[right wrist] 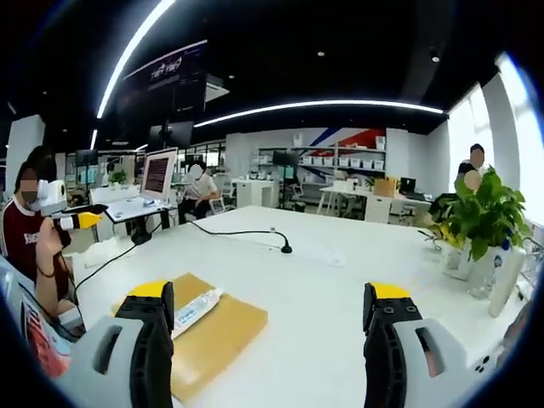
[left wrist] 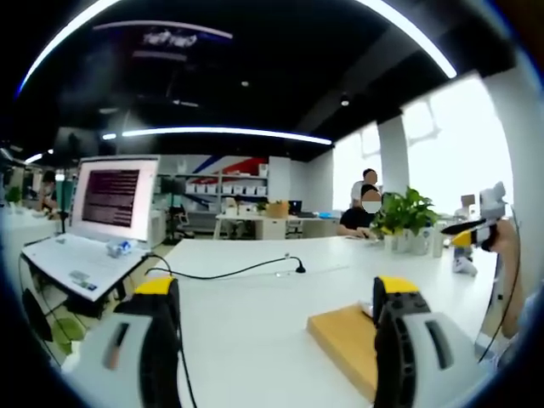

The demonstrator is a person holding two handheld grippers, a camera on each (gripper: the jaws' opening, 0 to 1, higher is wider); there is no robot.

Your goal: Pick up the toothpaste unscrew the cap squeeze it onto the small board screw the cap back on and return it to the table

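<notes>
right gripper view shows the right gripper (right wrist: 270, 340) with its two jaws wide apart and nothing between them, above a white table (right wrist: 323, 280). the toothpaste (right wrist: 195, 308) lies flat on the small board (right wrist: 223, 333), which rests on the table at about 8 o'clock in this view. the tube is just beside the inner edge of the left jaw, and its lower end is hidden behind that jaw. it is not between the jaws. at 9 o'clock the left gripper (right wrist: 81, 219) comes into this view, held by a person at the table's edge. a potted plant (right wrist: 480, 217) stands at 3 o'clock.

left gripper view shows the left gripper (left wrist: 276, 340) with jaws also apart and empty. the small board (left wrist: 348, 338) lies at 5 o'clock, partly behind the right jaw. a laptop (left wrist: 93, 234) sits at 9 o'clock, and a black cable (left wrist: 229, 272) runs across the table (left wrist: 255, 323). the right gripper (left wrist: 476, 223) is visible at 3 o'clock.
</notes>
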